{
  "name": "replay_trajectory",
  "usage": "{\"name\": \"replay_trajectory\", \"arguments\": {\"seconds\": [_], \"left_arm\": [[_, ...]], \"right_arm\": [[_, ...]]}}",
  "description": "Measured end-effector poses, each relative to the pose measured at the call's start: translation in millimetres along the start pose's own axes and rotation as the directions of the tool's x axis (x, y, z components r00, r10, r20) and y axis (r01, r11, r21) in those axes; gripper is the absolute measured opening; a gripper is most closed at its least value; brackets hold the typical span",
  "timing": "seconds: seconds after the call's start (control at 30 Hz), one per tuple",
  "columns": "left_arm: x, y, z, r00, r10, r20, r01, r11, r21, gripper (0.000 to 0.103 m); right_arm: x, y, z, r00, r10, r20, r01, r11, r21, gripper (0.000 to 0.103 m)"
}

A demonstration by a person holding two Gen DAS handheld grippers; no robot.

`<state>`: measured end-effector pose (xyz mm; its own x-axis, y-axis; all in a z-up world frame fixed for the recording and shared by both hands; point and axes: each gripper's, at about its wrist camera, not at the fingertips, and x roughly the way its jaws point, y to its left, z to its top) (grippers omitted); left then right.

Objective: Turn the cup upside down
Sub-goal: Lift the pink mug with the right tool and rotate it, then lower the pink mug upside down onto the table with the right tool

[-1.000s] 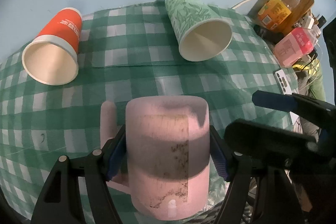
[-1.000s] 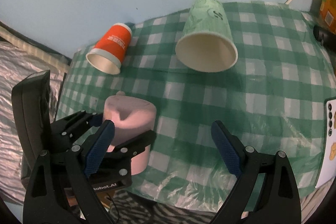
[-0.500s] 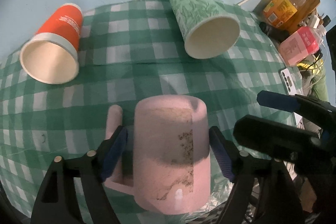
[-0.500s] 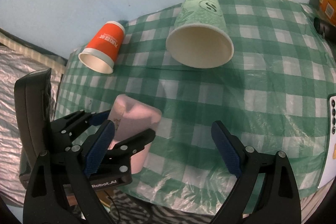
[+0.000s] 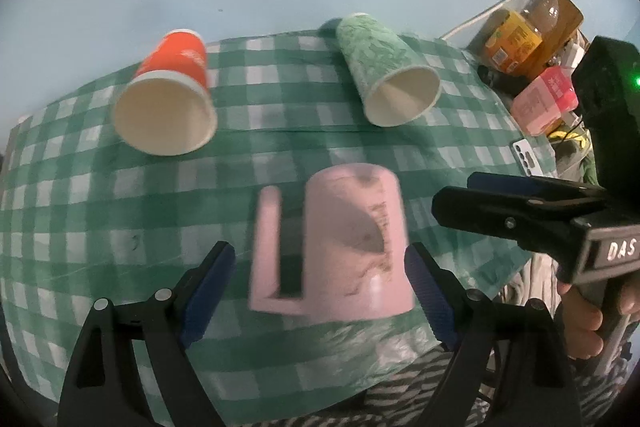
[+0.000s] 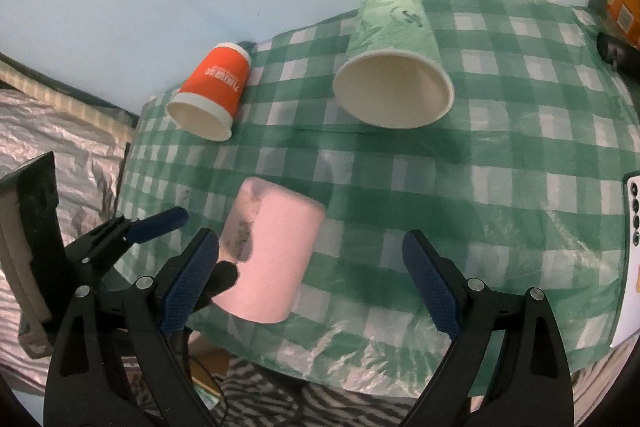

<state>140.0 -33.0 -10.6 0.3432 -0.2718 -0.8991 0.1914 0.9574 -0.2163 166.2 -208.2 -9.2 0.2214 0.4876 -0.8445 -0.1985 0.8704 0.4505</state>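
A pink mug [image 5: 352, 243] stands upside down on the green checked tablecloth [image 5: 120, 211], its handle [image 5: 266, 239] to the left. My left gripper [image 5: 320, 299] is open, its jaws on either side of the mug and apart from it. In the right wrist view the mug [image 6: 272, 255] looks tilted, with the left gripper [image 6: 192, 251] around it. My right gripper [image 6: 312, 287] is open and empty, to the right of the mug. An orange paper cup [image 5: 170, 95] and a green paper cup [image 5: 388, 71] lie on their sides further back.
A drink bottle [image 5: 520, 27], a pink carton [image 5: 544, 99] and a phone [image 5: 526, 157] sit at the table's right side. The table's front edge is just below the mug. A light blue wall stands behind. Grey bedding [image 6: 48, 131] lies to the left.
My left gripper has opened and let go of the pink mug, which now rests on the cloth. The left gripper has drawn back a little. The right gripper stays open.
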Motion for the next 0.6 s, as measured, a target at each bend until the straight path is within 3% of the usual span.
{"name": "replay_trajectory", "arguments": {"seconds": [0.6], "left_arm": [[10.9, 65.3, -8.5, 0.998, 0.061, 0.03, -0.057, 0.991, -0.124, 0.088]], "right_arm": [[62.7, 12.6, 5.8, 0.992, 0.035, -0.118, -0.023, 0.994, 0.105, 0.093]]}}
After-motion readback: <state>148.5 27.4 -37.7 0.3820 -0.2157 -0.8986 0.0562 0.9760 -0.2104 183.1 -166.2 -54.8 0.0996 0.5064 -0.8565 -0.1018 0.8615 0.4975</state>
